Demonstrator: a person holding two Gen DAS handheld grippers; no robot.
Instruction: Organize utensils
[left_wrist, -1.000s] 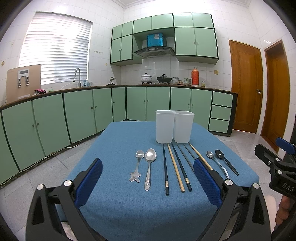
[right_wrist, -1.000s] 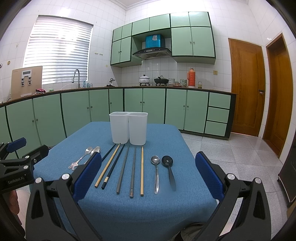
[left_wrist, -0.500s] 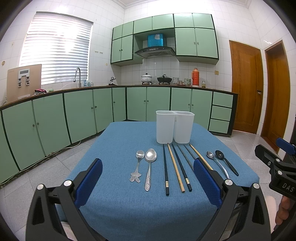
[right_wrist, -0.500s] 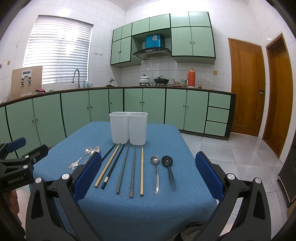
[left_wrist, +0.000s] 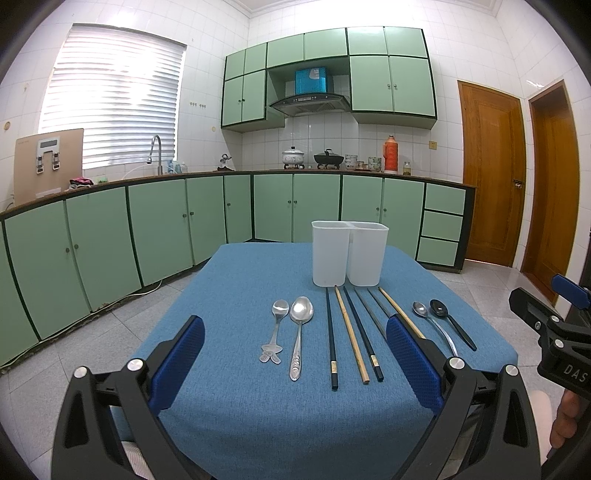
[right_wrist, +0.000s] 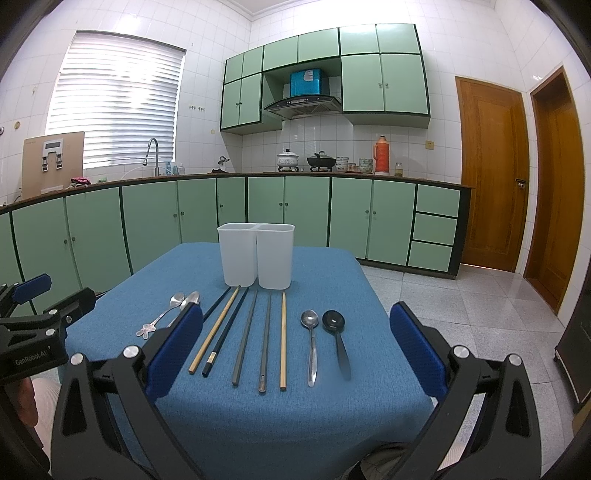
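A white bin (left_wrist: 349, 254) with two parts stands upright on the blue table (left_wrist: 236, 413). All the utensils lie flat in a row in front of the bin, on the near side.

Left of the bin lie a small spoon (left_wrist: 276, 328) and a big spoon (left_wrist: 300, 332), side by side. Right in front of the bin lie the chopsticks (right_wrist: 243, 332), some dark and some tan. Their far tips come close to the bin. Right of the bin lie a silver spoon (right_wrist: 311, 343) and a black spoon (right_wrist: 337, 339).

The left tongs (left_wrist: 295, 365) hang wide apart over the table's near edge, holding nothing. The right tongs (right_wrist: 295, 358) are wide apart too, with nothing in them.
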